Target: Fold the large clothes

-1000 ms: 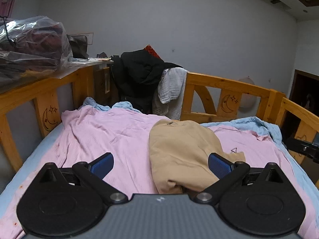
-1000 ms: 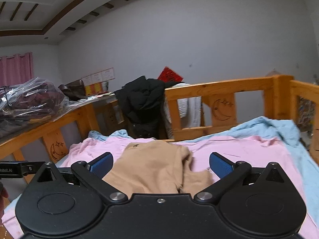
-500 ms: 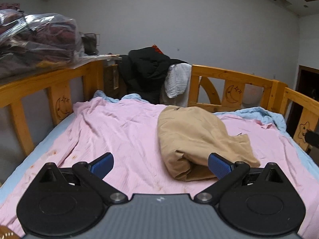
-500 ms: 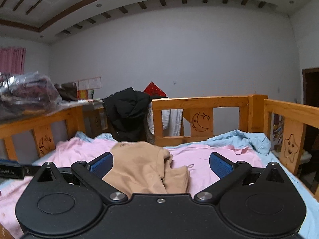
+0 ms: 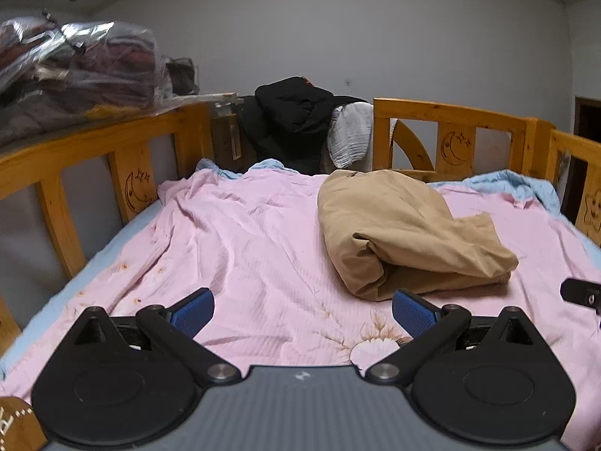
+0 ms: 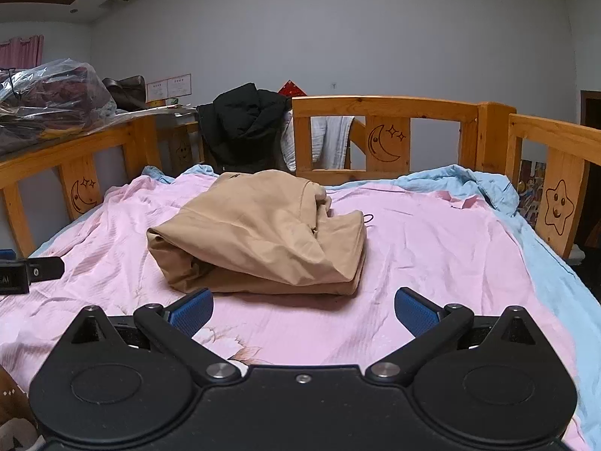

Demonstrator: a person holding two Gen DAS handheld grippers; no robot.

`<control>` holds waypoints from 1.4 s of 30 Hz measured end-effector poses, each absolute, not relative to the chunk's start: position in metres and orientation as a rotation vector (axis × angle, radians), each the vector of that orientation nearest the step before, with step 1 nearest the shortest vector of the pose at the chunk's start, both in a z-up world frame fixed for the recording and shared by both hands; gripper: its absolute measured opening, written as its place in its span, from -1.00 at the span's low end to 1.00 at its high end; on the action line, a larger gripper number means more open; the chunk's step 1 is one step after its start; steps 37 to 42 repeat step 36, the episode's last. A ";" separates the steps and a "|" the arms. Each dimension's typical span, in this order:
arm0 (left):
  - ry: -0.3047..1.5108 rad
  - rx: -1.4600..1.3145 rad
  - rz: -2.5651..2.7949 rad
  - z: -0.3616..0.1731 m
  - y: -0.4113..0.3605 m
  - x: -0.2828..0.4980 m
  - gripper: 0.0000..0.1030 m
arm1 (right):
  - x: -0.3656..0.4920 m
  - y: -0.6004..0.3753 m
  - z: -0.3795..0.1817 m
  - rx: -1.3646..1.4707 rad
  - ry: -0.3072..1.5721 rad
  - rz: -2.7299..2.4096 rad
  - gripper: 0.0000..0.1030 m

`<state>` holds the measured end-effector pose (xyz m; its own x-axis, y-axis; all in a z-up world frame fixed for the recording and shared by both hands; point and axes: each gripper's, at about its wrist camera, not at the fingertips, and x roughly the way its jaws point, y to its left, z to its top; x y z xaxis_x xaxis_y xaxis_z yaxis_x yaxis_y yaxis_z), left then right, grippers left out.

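A tan garment lies folded in a thick bundle on the pink bedsheet; it also shows in the right wrist view. My left gripper is open and empty, above the sheet, short of the bundle and to its left. My right gripper is open and empty, just in front of the bundle's near edge. The tip of the right gripper shows at the right edge of the left wrist view, and the left gripper at the left edge of the right wrist view.
Wooden bed rails with moon and star carvings run around the bed. A black jacket and a white cloth hang over the far rail. A plastic bag of clothes sits on a shelf at left. A blue sheet is bunched at the far right.
Both grippers have pulled back and risen away from the tan bundle, which now lies farther ahead. Both stay open and empty.
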<state>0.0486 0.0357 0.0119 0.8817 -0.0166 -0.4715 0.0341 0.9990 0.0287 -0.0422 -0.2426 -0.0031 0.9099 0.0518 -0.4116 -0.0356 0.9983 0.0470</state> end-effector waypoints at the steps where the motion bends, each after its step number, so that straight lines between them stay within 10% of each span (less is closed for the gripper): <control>1: 0.489 0.048 -0.026 0.011 0.034 0.048 0.99 | -0.042 -0.243 -0.003 0.040 0.428 0.047 0.99; 42: 0.507 0.076 -0.047 0.008 0.029 0.045 0.99 | -0.041 -0.242 -0.005 0.037 0.446 0.064 0.99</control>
